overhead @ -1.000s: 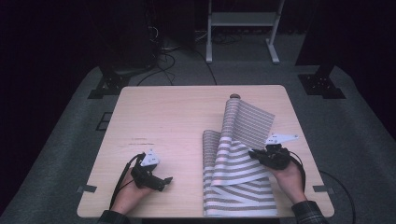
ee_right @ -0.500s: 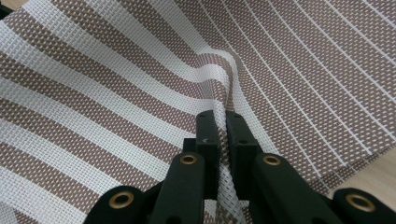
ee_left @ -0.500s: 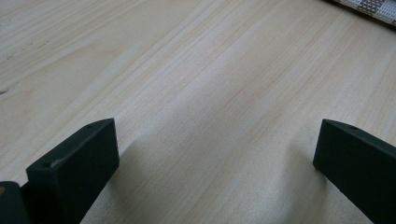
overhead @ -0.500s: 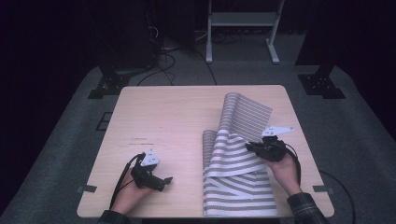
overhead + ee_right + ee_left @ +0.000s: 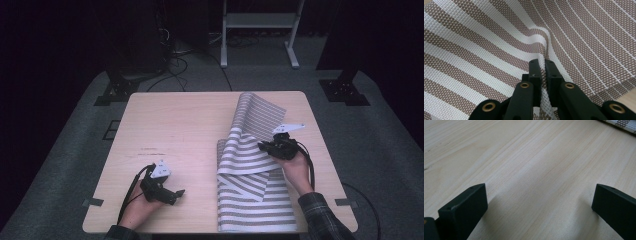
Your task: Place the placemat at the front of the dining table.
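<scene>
A brown-and-white striped woven mat (image 5: 250, 200) lies along the right side of the wooden table (image 5: 190, 125), its middle lifted and folded over. My right gripper (image 5: 262, 146) is shut on an edge of that mat (image 5: 499, 37); in the right gripper view the weave is pinched between the two black fingers (image 5: 535, 72). My left gripper (image 5: 177, 194) rests low on the bare wood at the front left, jaws wide apart. In the left gripper view its fingers (image 5: 464, 207) have nothing between them, and a corner of the mat (image 5: 621, 123) shows at the top right.
The table stands on grey carpet. Behind it are a white metal stand (image 5: 260, 25), dark equipment bases (image 5: 122, 87) and loose cables (image 5: 185, 55). A cable (image 5: 127, 195) trails from the left gripper toward the table's front edge.
My right gripper has carried the pinched mat edge away from the front edge toward the table's far side, and the lifted part of the mat has folded differently. The left gripper has stayed put.
</scene>
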`<state>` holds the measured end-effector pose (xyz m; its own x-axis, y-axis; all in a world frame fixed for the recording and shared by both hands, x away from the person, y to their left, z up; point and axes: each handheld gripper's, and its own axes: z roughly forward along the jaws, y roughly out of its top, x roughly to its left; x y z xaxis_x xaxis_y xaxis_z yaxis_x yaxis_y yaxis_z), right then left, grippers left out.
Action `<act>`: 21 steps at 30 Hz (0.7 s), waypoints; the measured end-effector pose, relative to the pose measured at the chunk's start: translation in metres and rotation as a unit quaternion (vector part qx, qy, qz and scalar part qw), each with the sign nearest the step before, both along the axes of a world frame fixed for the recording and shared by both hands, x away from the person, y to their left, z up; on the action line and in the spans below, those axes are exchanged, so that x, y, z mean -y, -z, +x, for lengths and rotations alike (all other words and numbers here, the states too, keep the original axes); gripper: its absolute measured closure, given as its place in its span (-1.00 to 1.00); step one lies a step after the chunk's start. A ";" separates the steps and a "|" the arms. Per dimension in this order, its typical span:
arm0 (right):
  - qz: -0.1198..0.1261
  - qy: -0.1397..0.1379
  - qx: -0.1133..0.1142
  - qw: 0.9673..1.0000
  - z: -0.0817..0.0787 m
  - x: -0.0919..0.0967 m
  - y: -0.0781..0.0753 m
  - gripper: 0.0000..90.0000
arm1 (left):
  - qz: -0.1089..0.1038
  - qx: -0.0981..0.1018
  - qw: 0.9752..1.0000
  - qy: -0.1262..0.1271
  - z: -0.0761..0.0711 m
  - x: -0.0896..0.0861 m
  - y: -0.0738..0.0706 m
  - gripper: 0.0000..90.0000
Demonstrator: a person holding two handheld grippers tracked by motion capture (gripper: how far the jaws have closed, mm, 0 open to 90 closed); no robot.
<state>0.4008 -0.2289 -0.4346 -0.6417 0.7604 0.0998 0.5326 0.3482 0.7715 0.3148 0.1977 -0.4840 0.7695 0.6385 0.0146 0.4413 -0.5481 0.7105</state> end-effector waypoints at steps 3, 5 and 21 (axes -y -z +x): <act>-0.006 0.003 0.000 1.000 0.010 -0.004 0.002 0.89 | 0.000 0.000 1.000 0.000 0.000 0.000 0.000 -1.00; -0.008 0.004 0.000 1.000 0.013 -0.005 0.002 0.89 | 0.000 0.000 1.000 0.000 0.000 0.000 0.000 -1.00; -0.001 0.012 0.011 1.000 0.009 -0.004 0.003 0.42 | 0.000 0.001 1.000 -0.001 -0.001 0.000 0.000 -1.00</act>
<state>0.4099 -0.2249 -0.4376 -0.6255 0.7757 0.0839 0.5240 0.3380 0.7818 0.3140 0.1977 -0.4842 0.7687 0.6395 0.0157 0.4406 -0.5471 0.7118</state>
